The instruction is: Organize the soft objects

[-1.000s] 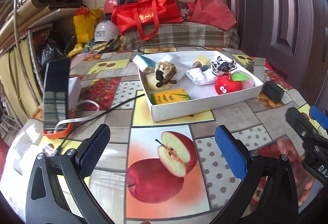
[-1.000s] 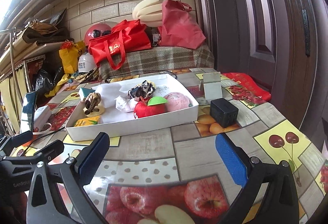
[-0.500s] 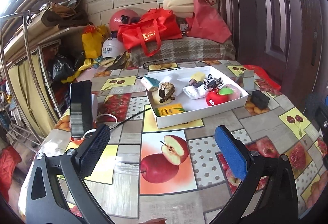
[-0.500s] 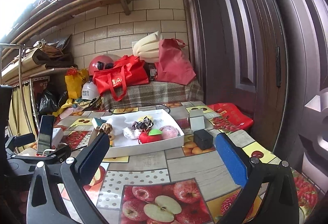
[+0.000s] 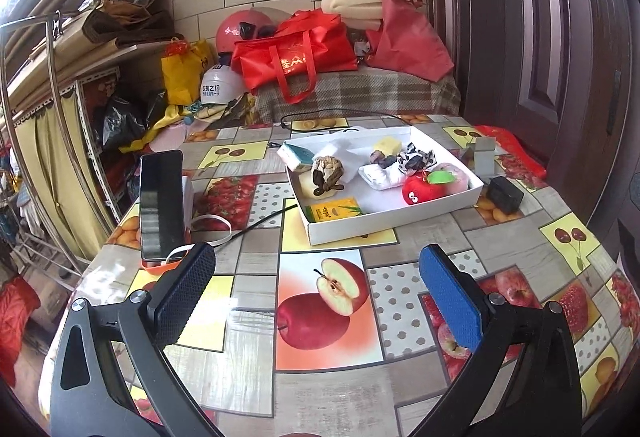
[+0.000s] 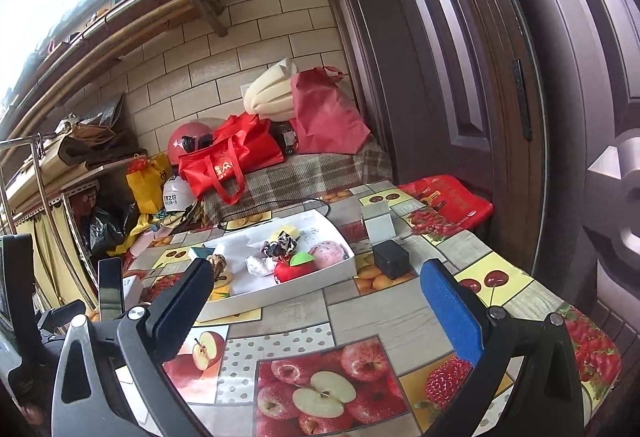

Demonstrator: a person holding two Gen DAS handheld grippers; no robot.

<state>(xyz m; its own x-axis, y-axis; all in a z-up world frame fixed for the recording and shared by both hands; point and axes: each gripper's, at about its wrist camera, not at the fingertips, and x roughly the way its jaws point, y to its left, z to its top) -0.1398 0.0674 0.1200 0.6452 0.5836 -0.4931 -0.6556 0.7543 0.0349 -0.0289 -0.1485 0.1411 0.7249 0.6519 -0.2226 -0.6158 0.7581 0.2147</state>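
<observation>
A white shallow box point(image 5: 400, 215) sits on the fruit-print table and holds several soft toys: a red apple plush point(image 5: 422, 188), a pink ball point(image 5: 454, 173), a black-and-white cloth point(image 5: 416, 157), a knotted rope toy point(image 5: 326, 171), a yellow sponge point(image 5: 387, 146). The box also shows in the right wrist view point(image 6: 304, 279). My left gripper point(image 5: 316, 295) is open and empty, well short of the box. My right gripper point(image 6: 316, 311) is open and empty, raised above the near table.
A phone on an orange stand point(image 5: 160, 205) stands at the left with a white cable. A black block point(image 5: 505, 194) and a small grey card point(image 5: 484, 157) lie right of the box. Red bags point(image 5: 296, 53) and helmets pile behind. A dark door point(image 6: 460, 77) is at the right.
Both grippers have pulled back and risen away from the box, which now looks smaller and farther. Both stay open and empty.
</observation>
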